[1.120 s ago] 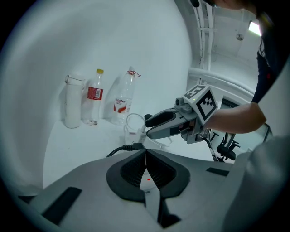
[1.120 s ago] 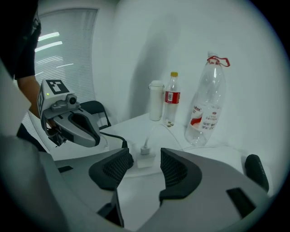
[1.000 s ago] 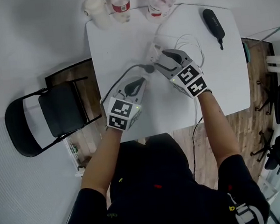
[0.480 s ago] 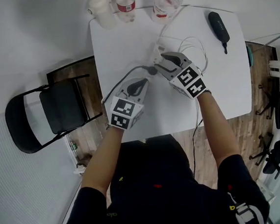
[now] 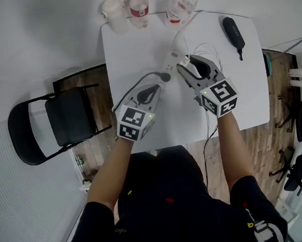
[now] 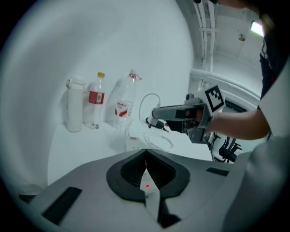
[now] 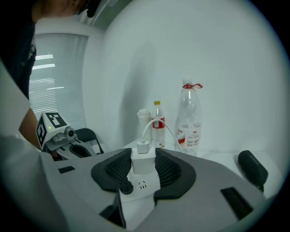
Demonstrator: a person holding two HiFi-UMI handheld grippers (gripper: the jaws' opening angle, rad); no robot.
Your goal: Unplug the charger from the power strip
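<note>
A white power strip [image 5: 171,63] lies on the white table [image 5: 128,45], with a black plug [image 5: 164,76] in its near end. My right gripper [image 5: 188,69] hangs just above the strip. Its jaws are closing, and both pads press on the white charger [image 7: 143,162], whose white cable rises from its top. The strip [image 7: 144,188] shows an empty socket right below the charger. In the left gripper view the right gripper [image 6: 156,118] is raised clear of the strip [image 6: 132,144]. My left gripper [image 5: 149,91] rests low beside the black cord with its pads [image 6: 146,161] together and nothing between them.
At the table's far edge stand a white flask [image 5: 113,12], a small red-labelled bottle [image 5: 138,7] and a large clear bottle [image 5: 178,3]. A black oblong object [image 5: 231,30] lies far right, with coiled white cable [image 5: 208,51] nearby. A black folding chair [image 5: 50,122] stands to the left.
My right gripper has risen and shifted right with the charger between its jaws, which have narrowed onto it. The left gripper has stayed where it was.
</note>
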